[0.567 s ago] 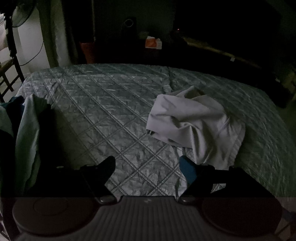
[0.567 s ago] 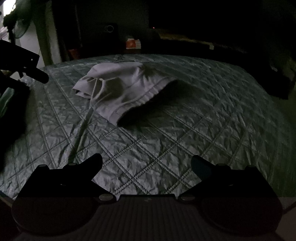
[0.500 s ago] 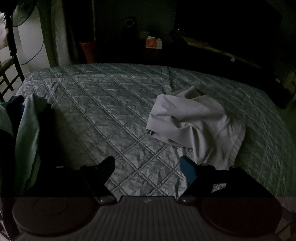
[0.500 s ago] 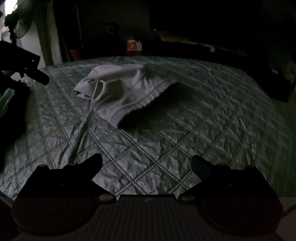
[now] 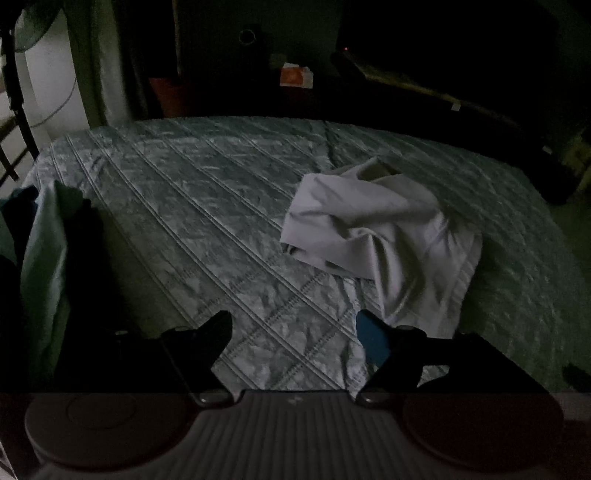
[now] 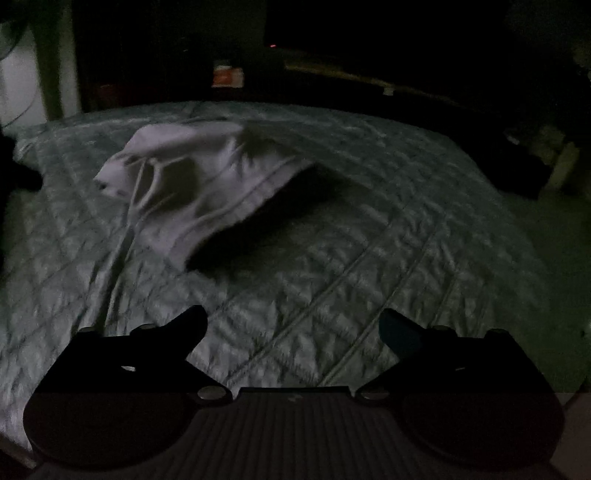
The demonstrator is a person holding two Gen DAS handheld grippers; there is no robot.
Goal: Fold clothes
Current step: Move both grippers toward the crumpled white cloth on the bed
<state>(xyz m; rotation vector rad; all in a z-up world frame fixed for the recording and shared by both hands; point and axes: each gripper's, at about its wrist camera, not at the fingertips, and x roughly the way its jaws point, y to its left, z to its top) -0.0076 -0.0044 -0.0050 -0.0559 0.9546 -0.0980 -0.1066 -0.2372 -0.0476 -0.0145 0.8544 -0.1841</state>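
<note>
A crumpled pale grey garment (image 5: 384,236) lies on the quilted bedspread (image 5: 207,221), right of centre in the left wrist view. My left gripper (image 5: 293,326) hovers above the quilt just short of the garment's near edge, jaws apart with only bedspread between them. In the right wrist view the same garment (image 6: 192,184) lies up and to the left, its ribbed hem casting a dark shadow. My right gripper (image 6: 293,325) stands wide open over bare quilt (image 6: 369,258), well short of the garment.
A pile of teal and dark clothes (image 5: 40,258) sits at the bed's left edge. Dark furniture with an orange box (image 5: 295,75) stands behind the bed. A fan (image 5: 22,33) and a white wall are at far left. The room is very dim.
The right gripper has shifted right and closer to the bed, so the garment now sits lower and larger in its view, which is blurred. The left view has barely changed.
</note>
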